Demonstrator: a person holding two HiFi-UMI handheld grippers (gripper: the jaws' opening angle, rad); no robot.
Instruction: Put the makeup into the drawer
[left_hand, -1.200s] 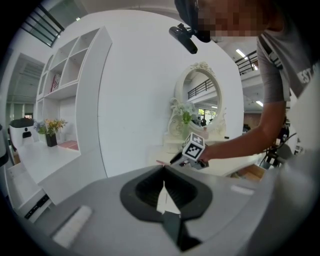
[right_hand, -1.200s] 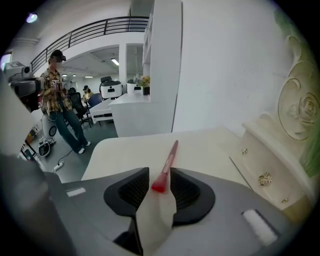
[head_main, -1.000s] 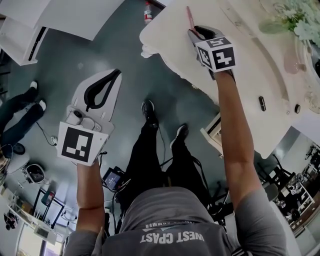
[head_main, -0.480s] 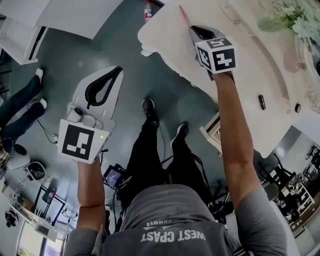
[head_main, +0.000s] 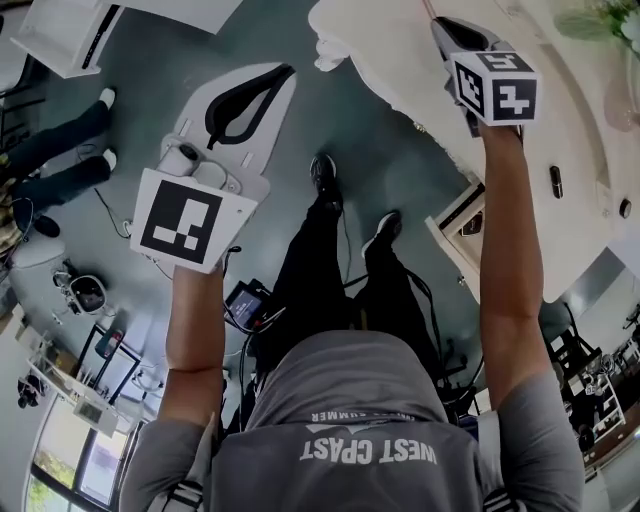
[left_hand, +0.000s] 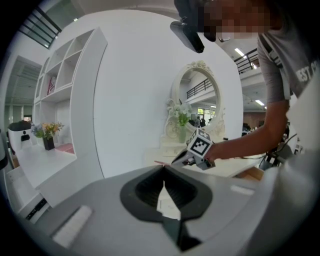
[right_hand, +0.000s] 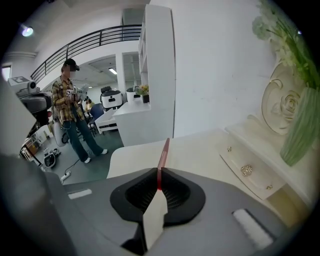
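Right jaws: your right gripper (right_hand: 159, 172) has just been closing its jaws, and they now pinch the makeup pencil (right_hand: 163, 152) edge-on.
Pencil in the jaws: its lower end sits clamped in the slot. The red shaft runs out past the tips toward 12 o'clock, leaning a touch to 1.
Pencil and counter: the free end points out over the white counter (right_hand: 200, 145); you cannot tell whether it touches.
Left jaws: your left gripper (left_hand: 164, 172) has its jaws pressed together with nothing between them.
Left gripper's place: in the head view it hangs over the floor (head_main: 380, 130), well apart from the counter, at 9 o'clock of the right one.
Drawer: in the head view a drawer (head_main: 462, 222) stands pulled out of the counter's front. It is at 6 o'clock of your right gripper and well apart from the pencil.
Farther out: in the right gripper view, a vase (right_hand: 300, 125) of green stems stands at 2 o'clock and a person (right_hand: 70, 115) stands on the floor at 10 o'clock.
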